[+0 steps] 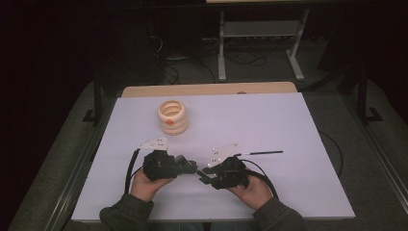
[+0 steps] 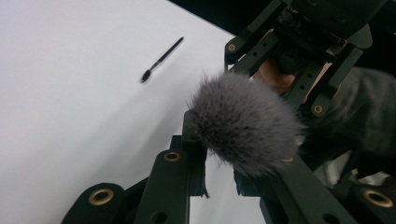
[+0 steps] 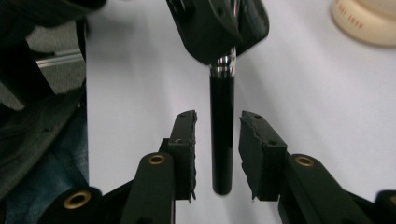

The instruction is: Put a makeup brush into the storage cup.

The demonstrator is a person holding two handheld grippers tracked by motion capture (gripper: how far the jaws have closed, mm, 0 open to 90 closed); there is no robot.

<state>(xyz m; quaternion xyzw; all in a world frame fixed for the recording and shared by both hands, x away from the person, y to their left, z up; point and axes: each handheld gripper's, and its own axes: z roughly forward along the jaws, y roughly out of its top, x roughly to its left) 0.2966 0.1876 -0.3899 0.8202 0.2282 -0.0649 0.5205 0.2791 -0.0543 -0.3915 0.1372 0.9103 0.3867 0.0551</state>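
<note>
On the white worktop [image 1: 288, 125] the two hand-held grippers meet tip to tip, close to the person's edge. The left hand-held gripper [image 1: 190, 167] has its jaws clamped on a big makeup brush [image 3: 222, 135] near the silver collar, just behind the bristles; in the left gripper view the fluffy grey head [image 2: 245, 122] bulges out between and beyond its two jaws. The brush's black handle runs straight from there into the right hand-held gripper [image 1: 204, 174]. In the right gripper view that handle sits between the two jaws with a clear gap on either side, so the right hand-held gripper is partly open and has hold of nothing; its pads do not touch the handle. The brush is thus carried above the worktop by the left hand-held gripper alone.

A second, thin brush [image 1: 262, 153] with a small dark tip lies flat on the worktop just beyond the right hand-held gripper. Farther back on the left stands a cream ribbed holder [image 1: 172, 117], well apart from both hand-held grippers.
</note>
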